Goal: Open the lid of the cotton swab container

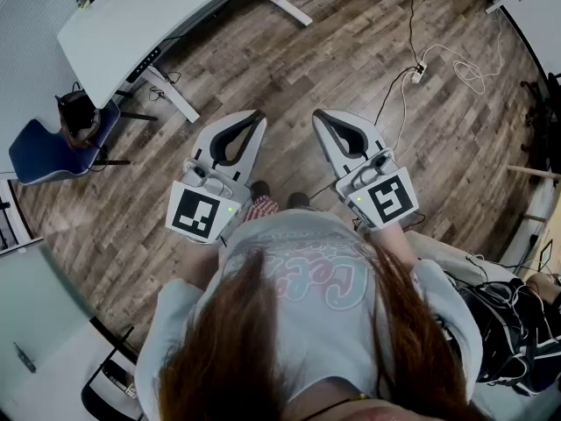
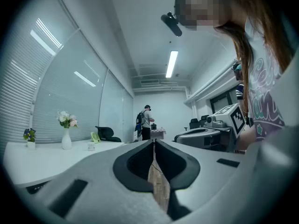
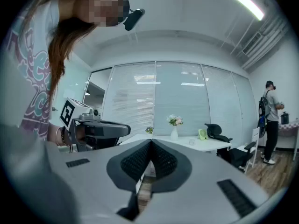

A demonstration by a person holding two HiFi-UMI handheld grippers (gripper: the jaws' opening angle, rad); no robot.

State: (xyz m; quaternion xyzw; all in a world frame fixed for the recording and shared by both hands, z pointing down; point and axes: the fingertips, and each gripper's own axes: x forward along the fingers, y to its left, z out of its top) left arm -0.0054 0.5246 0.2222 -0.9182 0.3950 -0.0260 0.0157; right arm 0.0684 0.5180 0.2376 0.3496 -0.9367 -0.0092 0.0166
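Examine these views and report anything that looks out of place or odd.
Nothing spilled or broken. Oddly, the left tongs and right tongs are shut and empty, level over wooden floor, with no worktop beneath them. A white cable trails loose there.

left gripper (image 1: 257, 114): held level in front of the torso, pointing away from the body; jaws closed tip to tip, nothing between them.
right gripper (image 1: 319, 113): level, beside the left one and apart from it; jaws closed tip to tip, empty.
spacing: tips angle slightly toward each other, not touching.
left marker cube (image 1: 203, 213), right marker cube (image 1: 389, 196): at each gripper's rear, close to the body.
left forearm (image 1: 195, 268), right forearm (image 1: 399, 246): bent forward from the sides.
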